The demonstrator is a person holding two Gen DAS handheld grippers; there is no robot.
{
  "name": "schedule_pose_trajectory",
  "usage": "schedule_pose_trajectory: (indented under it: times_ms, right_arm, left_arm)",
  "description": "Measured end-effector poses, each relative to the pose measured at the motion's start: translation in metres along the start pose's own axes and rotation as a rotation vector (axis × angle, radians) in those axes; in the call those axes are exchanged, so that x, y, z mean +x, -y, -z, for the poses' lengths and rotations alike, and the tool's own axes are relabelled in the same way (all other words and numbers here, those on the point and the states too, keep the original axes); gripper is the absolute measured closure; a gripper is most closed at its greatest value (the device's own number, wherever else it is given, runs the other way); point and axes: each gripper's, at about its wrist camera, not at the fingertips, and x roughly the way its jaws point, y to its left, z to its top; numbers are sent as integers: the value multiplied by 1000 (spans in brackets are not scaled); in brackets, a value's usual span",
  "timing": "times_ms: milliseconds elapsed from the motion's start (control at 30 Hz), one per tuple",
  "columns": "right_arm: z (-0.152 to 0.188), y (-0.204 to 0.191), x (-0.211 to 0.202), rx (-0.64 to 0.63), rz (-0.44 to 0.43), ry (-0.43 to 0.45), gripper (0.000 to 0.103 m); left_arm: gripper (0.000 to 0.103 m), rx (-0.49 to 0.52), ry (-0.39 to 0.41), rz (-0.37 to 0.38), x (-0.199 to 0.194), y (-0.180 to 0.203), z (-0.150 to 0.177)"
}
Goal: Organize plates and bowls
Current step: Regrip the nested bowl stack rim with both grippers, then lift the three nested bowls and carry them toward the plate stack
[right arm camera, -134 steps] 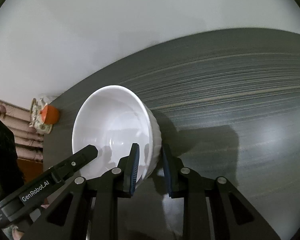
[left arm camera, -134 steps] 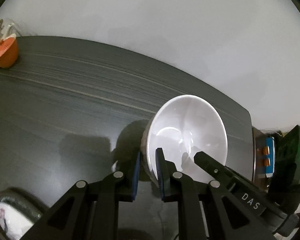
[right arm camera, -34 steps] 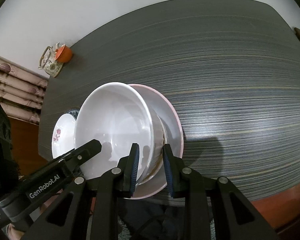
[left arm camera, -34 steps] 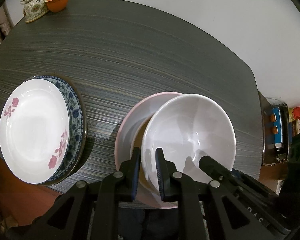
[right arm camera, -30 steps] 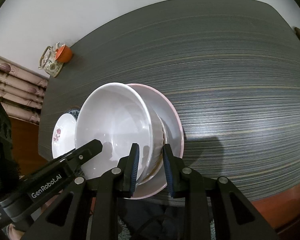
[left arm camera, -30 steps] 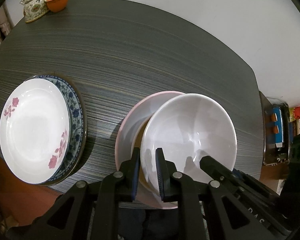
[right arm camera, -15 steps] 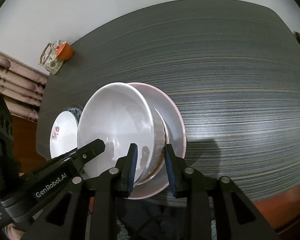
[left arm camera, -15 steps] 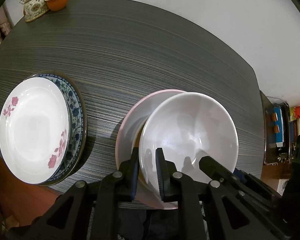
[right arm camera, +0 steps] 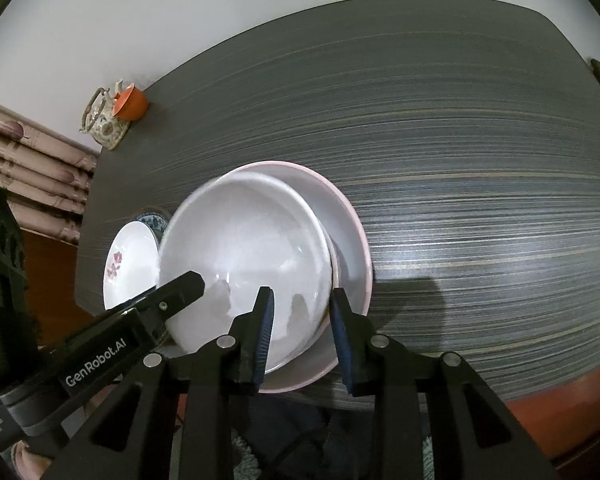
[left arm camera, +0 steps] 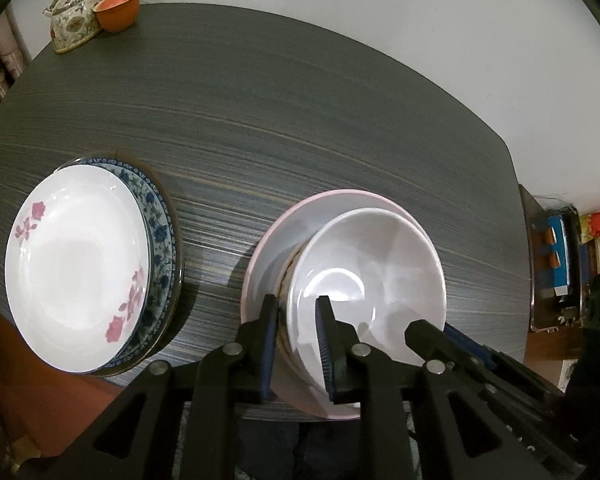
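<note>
Left wrist: flowered plates (left arm camera: 76, 264) beside white bowl (left arm camera: 364, 280); left fingers (left arm camera: 269, 320) opening, right's (right arm camera: 265, 320) apart.

One readable mark here: white lettering "GenRobot.AI" runs along the black body of the left tool (right arm camera: 180, 292), seen at the lower left of the right wrist view. On the same black housing, low at the picture's edge, sit a few more white characters, too cut off to read. In the left wrist view, nothing legible shows.
</note>
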Motion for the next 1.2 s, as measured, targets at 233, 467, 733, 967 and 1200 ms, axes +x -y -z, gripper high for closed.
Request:
schedule_pose_trajectory:
  times_ms: [233, 467, 733, 967, 1200]
  right_arm:
    - [0, -1, -10, -1, -13, 21, 72]
    - [2, 6, -21, 2, -28, 47, 69]
    - [10, 14, -34, 15, -47, 88, 61]
    - [14, 20, -46, 26, -48, 109, 55]
    - [13, 29, -51, 61, -37, 115, 49]
  left_arm:
    - [79, 40, 48, -28, -11, 3, 2]
    - [68, 95, 115, -66, -26, 11, 8]
    - [56, 118, 158, -65, -40, 6, 15]
    - [52, 40, 139, -12, -44, -21, 16]
    - [43, -75, 102, 57, -40, -52, 16]
